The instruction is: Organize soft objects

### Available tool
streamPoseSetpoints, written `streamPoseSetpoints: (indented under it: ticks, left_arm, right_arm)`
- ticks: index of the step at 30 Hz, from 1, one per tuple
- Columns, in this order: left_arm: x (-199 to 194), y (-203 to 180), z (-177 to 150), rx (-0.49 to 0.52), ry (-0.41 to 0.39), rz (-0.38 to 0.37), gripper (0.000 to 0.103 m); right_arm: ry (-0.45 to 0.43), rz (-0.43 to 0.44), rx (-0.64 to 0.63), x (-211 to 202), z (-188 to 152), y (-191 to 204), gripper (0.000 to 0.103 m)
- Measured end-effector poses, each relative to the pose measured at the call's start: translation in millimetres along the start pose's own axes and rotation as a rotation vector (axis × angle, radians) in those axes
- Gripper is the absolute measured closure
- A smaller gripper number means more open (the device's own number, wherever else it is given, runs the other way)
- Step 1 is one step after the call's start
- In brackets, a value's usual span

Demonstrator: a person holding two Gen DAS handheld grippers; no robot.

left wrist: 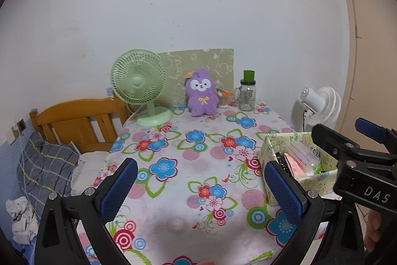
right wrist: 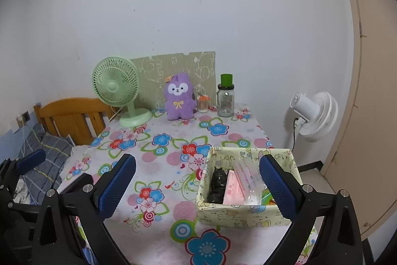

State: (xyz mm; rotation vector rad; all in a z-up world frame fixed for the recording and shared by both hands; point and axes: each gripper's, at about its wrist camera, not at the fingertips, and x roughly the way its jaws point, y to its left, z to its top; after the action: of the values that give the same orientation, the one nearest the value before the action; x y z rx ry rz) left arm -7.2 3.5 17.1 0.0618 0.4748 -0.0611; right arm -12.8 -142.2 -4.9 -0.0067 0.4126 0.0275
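A purple plush toy point(left wrist: 202, 96) point(right wrist: 179, 97) sits upright at the far side of the floral-clothed table point(left wrist: 173, 140) point(right wrist: 158, 155), against a green board. A cartoon-print box point(left wrist: 269, 144) point(right wrist: 243, 215) stands at the table's right; it holds a black soft item point(right wrist: 218, 184), pink packets point(right wrist: 233, 188) and clear wrappers. My left gripper point(left wrist: 199, 165) is open over the table's middle, nothing between its blue pads. My right gripper point(right wrist: 197, 160) is open too, its right finger over the box and its left finger over the cloth. Each gripper shows at the edge of the other's view.
A green desk fan point(left wrist: 140, 86) point(right wrist: 116, 88) stands left of the plush, a glass jar with a green lid point(left wrist: 248, 93) point(right wrist: 225, 98) to its right. A white floor fan point(left wrist: 320, 106) point(right wrist: 315, 116) is beyond the table's right edge. A wooden headboard point(left wrist: 77, 121) and grey pillow point(left wrist: 47, 165) lie left.
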Motion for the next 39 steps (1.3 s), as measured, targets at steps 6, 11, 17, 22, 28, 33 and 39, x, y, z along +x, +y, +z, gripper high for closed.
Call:
streamPoseSetpoints:
  ticks: [6, 11, 17, 22, 28, 33, 39]
  left_arm:
    - [-8, 11, 0, -0.026, -0.017, 0.025, 0.0]
    - [-13, 16, 0, -0.041, -0.029, 0.038, 0.0]
    - [-19, 16, 2, -0.041, -0.047, 0.038, 0.0]
    - [-20, 16, 2, -0.039, -0.053, 0.036, 0.0]
    - [-22, 15, 4, -0.041, -0.062, 0.032, 0.0]
    - [-22, 13, 4, -0.047, -0.059, 0.023, 0.0]
    - [-23, 12, 5, -0.046, -0.063, 0.018, 0.0]
  right_arm:
    - [-0.017, -0.004, 0.01, -9, 0, -1, 0.002]
    - [-0.017, -0.008, 0.013, -12, -2, -1, 0.002]
    - [-0.02, -0.008, 0.015, -13, -2, 0, 0.002]
    - [-0.03, -0.009, 0.017, -17, -2, -1, 0.001]
    - [-0.034, -0.01, 0.015, -20, -2, -1, 0.001]
    - [-0.035, -0.018, 0.018, -22, -2, -1, 0.001]
    - [-0.04, -0.027, 0.025, -24, -3, -1, 0.001]
